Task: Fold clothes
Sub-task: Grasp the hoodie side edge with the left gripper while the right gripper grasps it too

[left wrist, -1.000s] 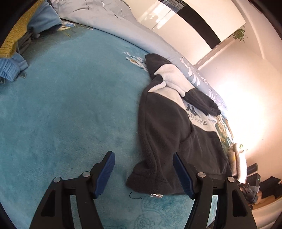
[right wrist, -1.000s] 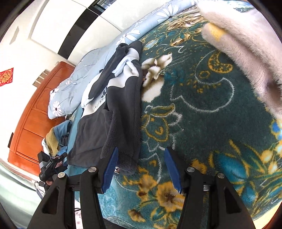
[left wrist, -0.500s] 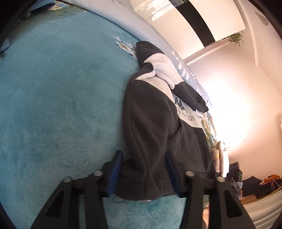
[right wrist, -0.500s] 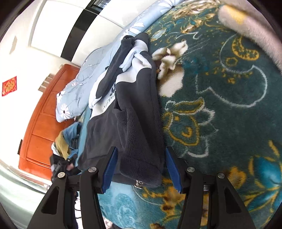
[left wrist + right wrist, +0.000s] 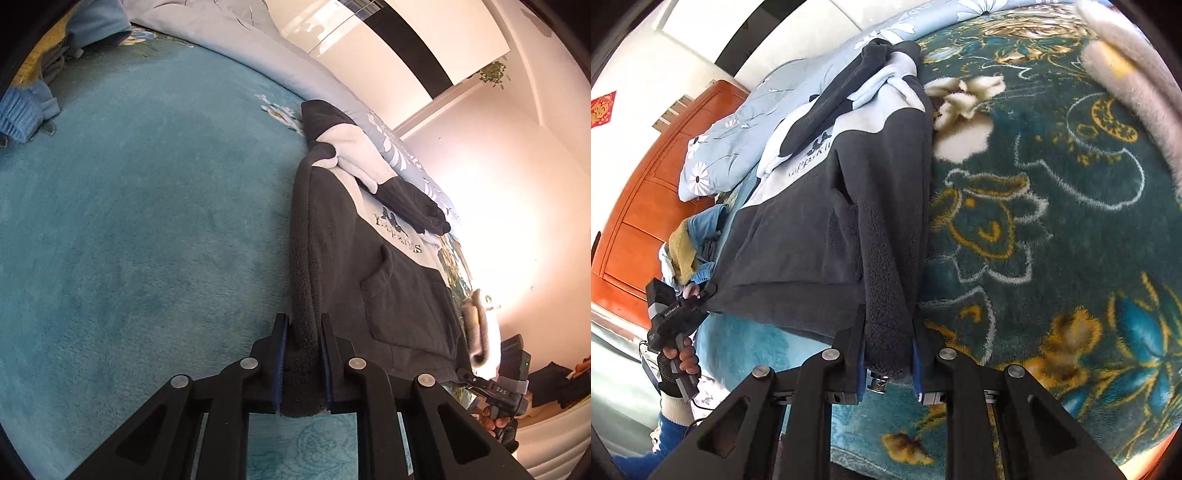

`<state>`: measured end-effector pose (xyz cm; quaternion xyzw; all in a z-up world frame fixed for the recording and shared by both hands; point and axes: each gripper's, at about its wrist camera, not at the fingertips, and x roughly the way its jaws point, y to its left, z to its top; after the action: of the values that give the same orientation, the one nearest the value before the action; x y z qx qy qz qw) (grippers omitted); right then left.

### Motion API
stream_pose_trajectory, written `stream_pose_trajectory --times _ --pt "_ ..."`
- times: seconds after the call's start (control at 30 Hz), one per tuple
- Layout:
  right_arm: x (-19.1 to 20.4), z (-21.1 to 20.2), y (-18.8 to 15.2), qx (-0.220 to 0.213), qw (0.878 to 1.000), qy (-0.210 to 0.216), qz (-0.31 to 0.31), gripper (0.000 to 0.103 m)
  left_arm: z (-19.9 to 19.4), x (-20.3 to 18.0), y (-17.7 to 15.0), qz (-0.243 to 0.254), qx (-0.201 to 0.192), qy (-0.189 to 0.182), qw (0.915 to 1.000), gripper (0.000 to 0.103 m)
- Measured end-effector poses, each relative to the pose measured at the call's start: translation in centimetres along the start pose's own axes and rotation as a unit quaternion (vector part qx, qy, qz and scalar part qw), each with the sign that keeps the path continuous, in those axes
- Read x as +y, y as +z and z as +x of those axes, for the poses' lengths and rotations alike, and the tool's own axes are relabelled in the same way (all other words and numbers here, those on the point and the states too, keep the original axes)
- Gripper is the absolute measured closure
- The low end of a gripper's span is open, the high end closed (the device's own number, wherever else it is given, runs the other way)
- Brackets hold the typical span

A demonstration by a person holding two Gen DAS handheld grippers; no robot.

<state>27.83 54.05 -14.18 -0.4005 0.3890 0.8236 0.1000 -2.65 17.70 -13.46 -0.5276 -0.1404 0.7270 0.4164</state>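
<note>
A dark grey and pale fleece hoodie lies lengthwise on the bed, sleeves folded over its chest. My left gripper is shut on the hoodie's bottom hem at its left corner. My right gripper is shut on the hem at the other corner of the same hoodie. The hem between the two corners hangs slightly lifted. The other hand-held gripper shows at the edge of each view: the right one, the left one.
A teal plush blanket covers the bed, with a floral part on the right. A pile of blue and yellow clothes lies at the far left. A pale blue flowered duvet lies behind. A pale fluffy garment lies at the right.
Both grippers moved in onto the hoodie's bottom hem and closed on it; one second ago both were open just short of it.
</note>
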Motion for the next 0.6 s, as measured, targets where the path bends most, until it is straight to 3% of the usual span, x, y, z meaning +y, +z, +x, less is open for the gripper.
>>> stream_pose_trajectory --times 0.13,0.27,0.3,0.37,0.43,0.6 --pt "-0.1 -0.2 0.6 -0.002 1.0 0.0 0.006 0.074 0.9 0.0 0.1 0.004 0.011 -0.001 0.9999 0.085" --pt "-0.4 -0.7 1.0 -0.009 1.0 0.027 0.013 0.048 0.6 -0.5 0.2 0.021 0.015 -0.012 0.9996 0.078" --pt "-0.5 -1.1 0.9 -0.016 0.999 0.033 0.012 0.046 0.5 -0.5 0.2 0.025 0.016 -0.018 0.9994 0.076" --pt "-0.8 -1.9 1.0 -0.03 0.998 0.047 0.013 0.046 0.5 -0.3 0.4 0.024 0.02 -0.018 0.9994 0.058" --pt "-1.6 -2.2 1.4 -0.04 0.997 0.061 0.031 0.046 0.6 0.1 0.7 0.016 0.017 -0.017 0.9996 0.053" --pt "-4.2 -1.8 2.1 -0.054 0.989 0.088 0.103 0.046 1.5 0.7 1.1 -0.02 0.022 -0.063 0.9976 0.044"
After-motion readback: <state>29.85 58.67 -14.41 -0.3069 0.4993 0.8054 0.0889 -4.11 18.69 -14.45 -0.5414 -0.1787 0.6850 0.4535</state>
